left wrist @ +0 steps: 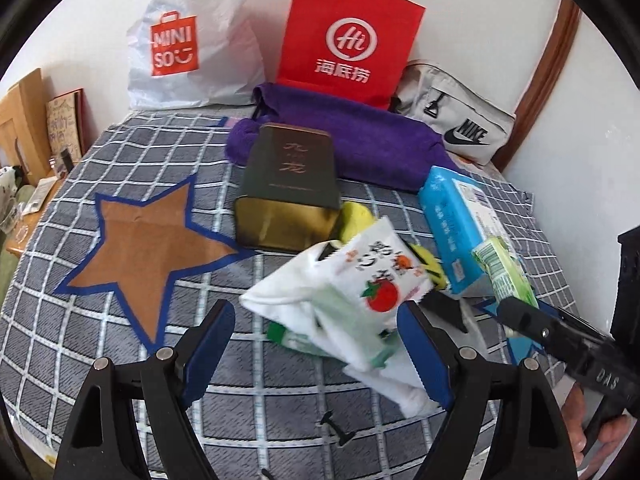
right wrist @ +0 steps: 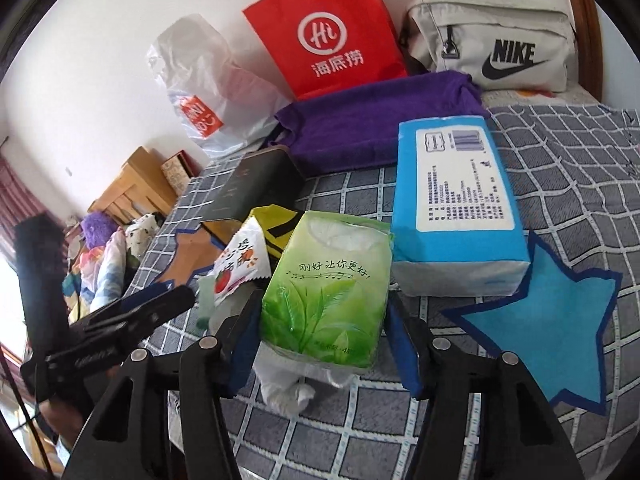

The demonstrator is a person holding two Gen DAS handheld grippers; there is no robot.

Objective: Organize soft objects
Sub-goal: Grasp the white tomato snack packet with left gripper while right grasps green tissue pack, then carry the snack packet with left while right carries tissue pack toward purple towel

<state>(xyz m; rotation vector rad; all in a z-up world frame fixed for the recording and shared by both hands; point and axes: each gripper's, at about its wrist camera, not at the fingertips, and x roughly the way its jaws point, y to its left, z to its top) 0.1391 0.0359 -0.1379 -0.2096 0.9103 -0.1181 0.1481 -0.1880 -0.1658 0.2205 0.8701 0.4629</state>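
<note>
Green tissue pack [right wrist: 326, 292] sits on the checked bed between the right gripper [right wrist: 320, 344] pads, squeezed. Grip mid-body, don't crush; clear the blue pack [right wrist: 456, 208]. Left gripper [left wrist: 316, 356] spread over the white snack bag [left wrist: 360, 280].

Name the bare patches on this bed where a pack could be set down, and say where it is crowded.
Free: the brown star and the checked cover beside it, and the blue star by the blue tissue pack. Crowded: the middle, where the dark tin, snack packet, green tissue pack and purple towel cluster.
</note>
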